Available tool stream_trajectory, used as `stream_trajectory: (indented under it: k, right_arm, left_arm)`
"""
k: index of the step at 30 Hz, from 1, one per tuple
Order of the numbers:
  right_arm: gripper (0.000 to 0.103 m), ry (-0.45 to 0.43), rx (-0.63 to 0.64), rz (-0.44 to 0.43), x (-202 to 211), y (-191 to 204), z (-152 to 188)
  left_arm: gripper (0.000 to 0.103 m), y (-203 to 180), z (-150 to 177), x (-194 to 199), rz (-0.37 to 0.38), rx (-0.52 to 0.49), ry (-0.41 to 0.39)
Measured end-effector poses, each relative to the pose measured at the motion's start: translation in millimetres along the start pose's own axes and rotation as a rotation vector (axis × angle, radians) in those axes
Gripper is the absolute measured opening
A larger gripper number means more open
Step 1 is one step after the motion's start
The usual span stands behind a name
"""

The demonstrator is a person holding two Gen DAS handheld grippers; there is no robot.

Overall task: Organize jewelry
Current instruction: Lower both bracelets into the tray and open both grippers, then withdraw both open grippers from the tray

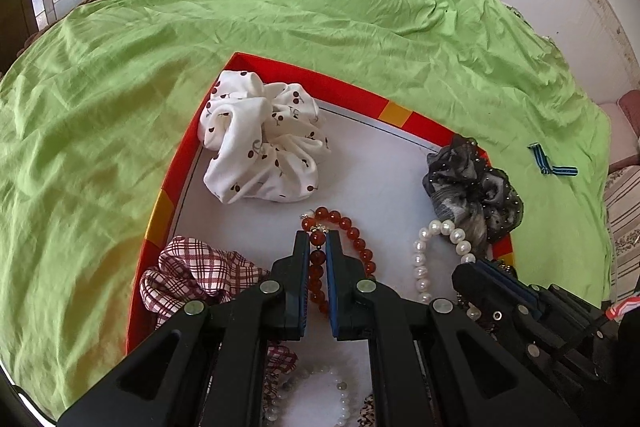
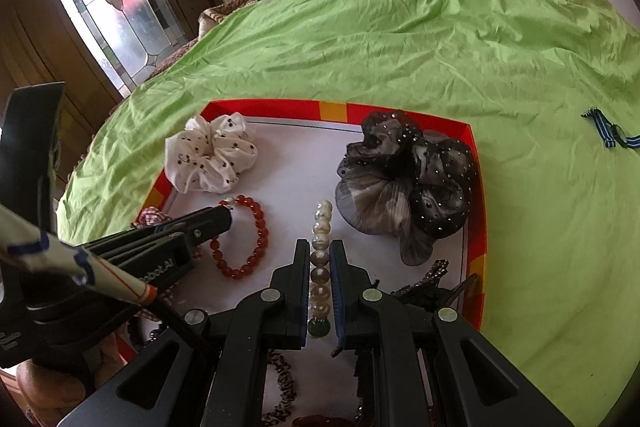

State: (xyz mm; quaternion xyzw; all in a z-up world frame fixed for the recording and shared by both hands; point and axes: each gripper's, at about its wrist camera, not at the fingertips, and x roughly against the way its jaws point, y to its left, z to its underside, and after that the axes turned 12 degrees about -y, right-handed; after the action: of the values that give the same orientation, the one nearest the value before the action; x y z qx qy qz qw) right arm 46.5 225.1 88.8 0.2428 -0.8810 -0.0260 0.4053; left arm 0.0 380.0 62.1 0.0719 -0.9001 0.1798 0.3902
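My left gripper pinches the red bracelet; my right gripper pinches the pearls. Ahead, scrunchies lie unsorted: task early.

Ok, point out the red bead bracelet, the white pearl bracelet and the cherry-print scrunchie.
Red bead bracelet (image 2: 262, 227), right wrist view, right-side beads.
White pearl bracelet (image 1: 419, 259), left wrist view, left-side pearls.
White cherry-print scrunchie (image 1: 260, 143), left wrist view, fabric middle.

Your left gripper is clamped on the red bead bracelet w/ tips at 12 o'clock. White cherry scrunchie beyond at 11, pearl bracelet at 3, inside the red-rimmed tray.
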Motion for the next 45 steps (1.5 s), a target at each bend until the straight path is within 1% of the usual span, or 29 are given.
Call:
stream_trajectory:
  k: [3,8,15,16,18,19,20,24,25,29,33,35,39,43,45]
  right_arm:
    - [0.011,0.008,-0.006,0.011,-3.9,-5.2,1.4]
    - [0.011,0.016,-0.019,0.014,-6.2,-10.2,2.5]
    - [0.012,-0.008,-0.012,-0.004,3.6,-5.7,-0.5]
    - [0.012,-0.013,-0.013,-0.006,5.8,-5.2,-1.3]
    - [0.019,-0.023,-0.017,-0.009,10.9,-5.1,-3.6]
    - [0.025,-0.030,-0.019,-0.009,13.3,-5.0,-4.2]
    - [0.027,-0.037,-0.020,-0.009,16.4,-5.3,-4.8]
    - [0.027,-0.063,-0.032,-0.019,29.4,-4.5,-8.4]
    - [0.027,-0.067,-0.033,-0.021,31.8,-4.6,-9.3]
    - [0.027,-0.083,-0.033,-0.030,43.1,-2.3,-11.5]
    - [0.028,-0.104,-0.035,-0.030,55.3,-0.8,-11.7]
    - [0.032,-0.113,-0.040,-0.031,60.9,-2.2,-11.4]
    - [0.036,-0.138,-0.048,-0.029,77.1,-6.0,-8.6]
    - [0.044,-0.166,-0.043,-0.014,95.8,-11.3,-1.5]
    - [0.044,-0.176,-0.038,-0.005,106.0,-14.2,5.2]
  left_arm:
    - [0.007,0.3,0.5,-1.3,-0.020,-0.010,-0.003]
    - [0.007,-1.4,0.4,-0.8,-0.029,-0.023,-0.009]
    - [0.007,-5.1,-0.1,4.7,-0.026,-0.041,-0.024]
    - [0.007,-5.1,-0.3,5.9,-0.026,-0.041,-0.027]
    - [0.007,-5.2,-1.0,9.2,-0.024,-0.039,-0.038]
    - [0.008,-5.2,-1.1,11.5,-0.023,-0.039,-0.044]
    - [0.007,-5.2,-1.2,13.4,-0.020,-0.038,-0.048]
    - [0.008,-6.1,-0.7,19.9,-0.011,-0.037,-0.059]
    - [0.011,-6.5,-0.5,20.6,-0.011,-0.038,-0.061]
    - [0.031,-7.1,0.2,25.4,-0.016,-0.038,-0.078]
    - [0.039,-6.9,-0.4,31.4,-0.001,-0.027,-0.092]
    - [0.045,-6.9,-0.3,34.3,0.009,-0.023,-0.097]
    - [0.048,-8.5,0.2,40.8,0.048,-0.011,-0.107]
    - [0.049,-13.0,3.4,50.7,0.049,-0.021,-0.136]
    - [0.050,-15.0,5.9,58.9,0.047,-0.026,-0.157]
